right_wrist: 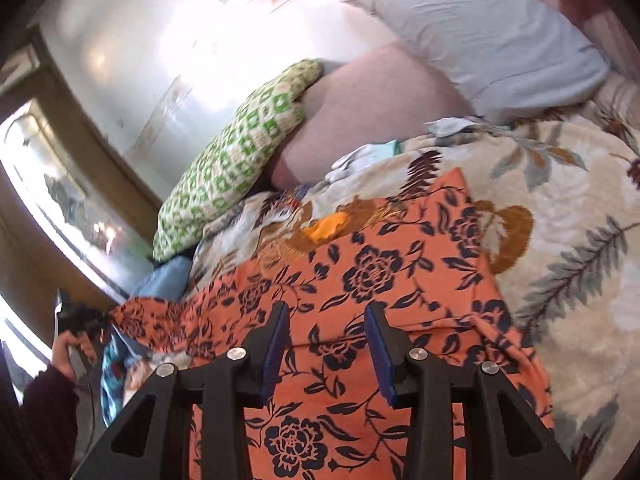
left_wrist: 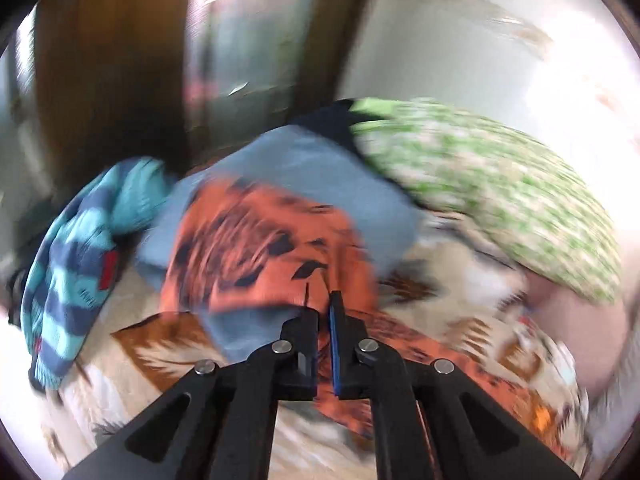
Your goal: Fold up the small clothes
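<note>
An orange garment with dark floral print (right_wrist: 360, 280) lies spread on a floral bedspread (right_wrist: 568, 248). My right gripper (right_wrist: 326, 312) is open just above it, jaws apart with cloth between them. My left gripper (left_wrist: 320, 300) is shut on a corner of the orange garment (left_wrist: 256, 248) and holds it lifted; this view is blurred. The left gripper also shows in the right wrist view (right_wrist: 80, 320), at the garment's far left corner. A blue cloth (left_wrist: 312, 168) lies behind the lifted part.
A teal and navy striped garment (left_wrist: 76, 264) lies at the left. A green patterned pillow (right_wrist: 236, 152), a pink pillow (right_wrist: 372, 108) and a grey pillow (right_wrist: 488, 32) lie at the head of the bed. A wall and a window are to the left.
</note>
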